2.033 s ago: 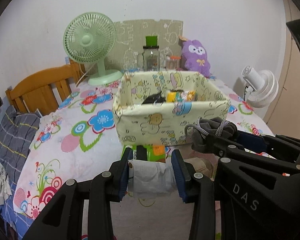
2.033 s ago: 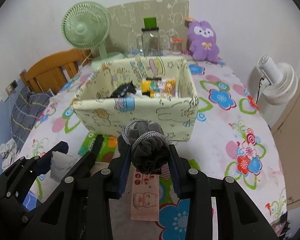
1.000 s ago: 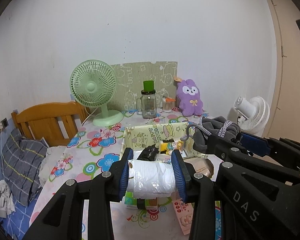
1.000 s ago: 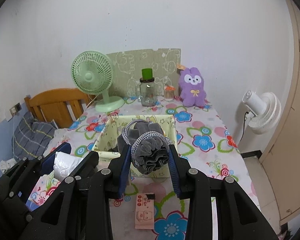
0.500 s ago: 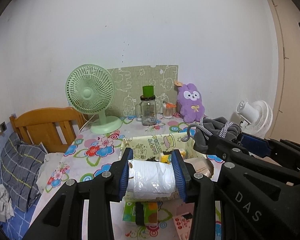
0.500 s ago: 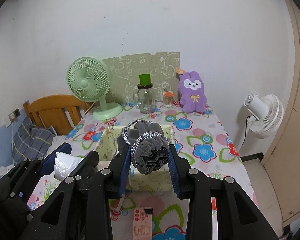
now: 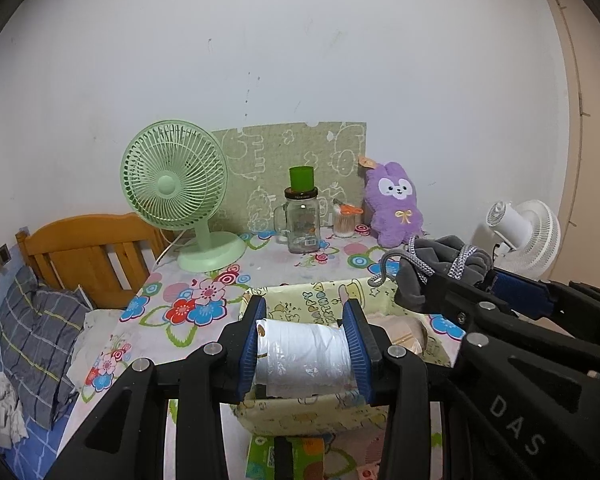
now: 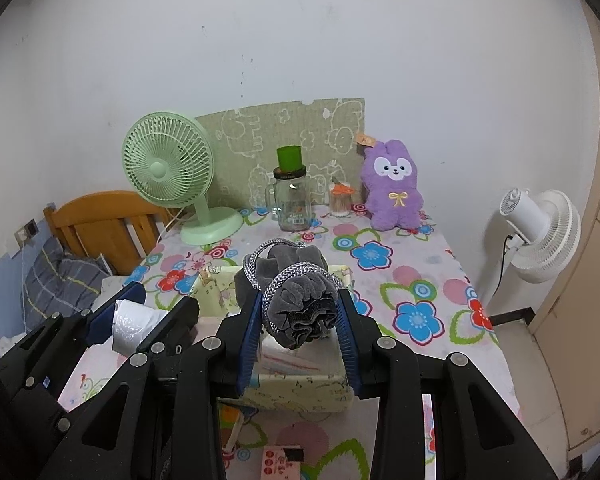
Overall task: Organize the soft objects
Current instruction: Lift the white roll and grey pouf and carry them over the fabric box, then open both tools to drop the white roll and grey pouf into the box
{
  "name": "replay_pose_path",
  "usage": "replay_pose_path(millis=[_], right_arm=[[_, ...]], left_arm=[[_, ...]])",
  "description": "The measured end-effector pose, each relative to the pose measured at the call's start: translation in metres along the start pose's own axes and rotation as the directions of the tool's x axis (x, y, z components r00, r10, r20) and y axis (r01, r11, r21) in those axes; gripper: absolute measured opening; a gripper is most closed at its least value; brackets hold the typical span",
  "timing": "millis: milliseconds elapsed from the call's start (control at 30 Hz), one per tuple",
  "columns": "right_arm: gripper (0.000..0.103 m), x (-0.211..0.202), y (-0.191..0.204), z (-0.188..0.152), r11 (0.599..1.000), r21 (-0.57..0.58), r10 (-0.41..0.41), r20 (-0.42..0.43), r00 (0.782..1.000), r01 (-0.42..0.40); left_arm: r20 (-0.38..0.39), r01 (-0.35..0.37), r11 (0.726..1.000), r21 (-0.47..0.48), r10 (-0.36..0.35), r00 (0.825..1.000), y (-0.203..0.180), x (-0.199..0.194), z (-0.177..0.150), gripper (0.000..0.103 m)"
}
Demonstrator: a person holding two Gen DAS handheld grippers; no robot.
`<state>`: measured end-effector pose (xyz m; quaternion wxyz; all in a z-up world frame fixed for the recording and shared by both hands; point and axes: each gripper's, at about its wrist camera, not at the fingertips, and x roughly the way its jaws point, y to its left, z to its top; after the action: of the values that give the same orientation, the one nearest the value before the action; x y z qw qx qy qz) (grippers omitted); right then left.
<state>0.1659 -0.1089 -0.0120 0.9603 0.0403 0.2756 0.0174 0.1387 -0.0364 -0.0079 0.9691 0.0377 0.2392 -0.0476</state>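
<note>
My left gripper [image 7: 305, 350] is shut on a white roll of plastic bags [image 7: 303, 358], held above the near part of the yellow cartoon-print fabric box [image 7: 300, 414]. My right gripper [image 8: 299, 318] is shut on a grey velvet drawstring pouch [image 8: 296, 304] with a grey-and-white cord, also raised over the same box [image 8: 300, 394]. In the left wrist view the pouch [image 7: 440, 266] and right gripper show at the right; in the right wrist view the roll [image 8: 134, 320] shows at the left. The box's contents are mostly hidden behind the held items.
On the floral tablecloth [image 8: 416, 280] stand a green desk fan [image 7: 176, 196], a glass jar with green cap [image 7: 302, 216], a small jar [image 7: 345, 222] and a purple plush rabbit [image 7: 396, 210] at the back. A white fan [image 8: 540, 236] stands right, a wooden chair [image 7: 88, 256] left. A pink packet [image 8: 280, 462] lies near.
Both grippers, still gripping the roll and the pouch, have moved forward over the box; its near wall now lies under the fingers and the back-row objects look larger.
</note>
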Motion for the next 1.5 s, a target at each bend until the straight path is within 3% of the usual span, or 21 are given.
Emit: replay_pose_path(millis=[900, 967, 1033, 1100, 1233, 1500], right_arm=[[0.039, 0.093, -0.012, 0.013, 0.999, 0.002, 0.034, -0.077, 0.996, -0.034], [0.039, 0.098, -0.013, 0.013, 0.999, 0.005, 0.041, -0.086, 0.995, -0.041], [0.039, 0.103, -0.013, 0.012, 0.999, 0.009, 0.044, -0.093, 0.995, -0.044], [0.039, 0.109, -0.011, 0.010, 0.998, 0.007, 0.059, -0.105, 0.993, -0.059], [0.039, 0.115, -0.008, 0.007, 0.997, 0.004, 0.078, -0.113, 0.990, -0.078], [0.039, 0.130, -0.004, 0.002, 0.992, 0.018, 0.122, -0.155, 0.980, -0.121]], left_arm=[[-0.078, 0.005, 1.000, 0.012, -0.004, 0.997, 0.006, 0.098, 0.008, 0.042], [-0.098, 0.023, 1.000, 0.016, -0.021, 0.995, 0.006, 0.105, 0.006, 0.044], [-0.111, 0.017, 1.000, 0.019, -0.014, 0.994, 0.005, 0.109, 0.004, 0.066], [-0.119, 0.001, 1.000, 0.016, 0.001, 0.993, 0.006, 0.111, 0.002, 0.074], [-0.127, -0.023, 0.999, 0.029, 0.026, 0.992, 0.006, 0.111, -0.002, 0.082], [-0.198, 0.006, 0.999, 0.042, 0.003, 0.980, 0.010, 0.114, -0.011, 0.089]])
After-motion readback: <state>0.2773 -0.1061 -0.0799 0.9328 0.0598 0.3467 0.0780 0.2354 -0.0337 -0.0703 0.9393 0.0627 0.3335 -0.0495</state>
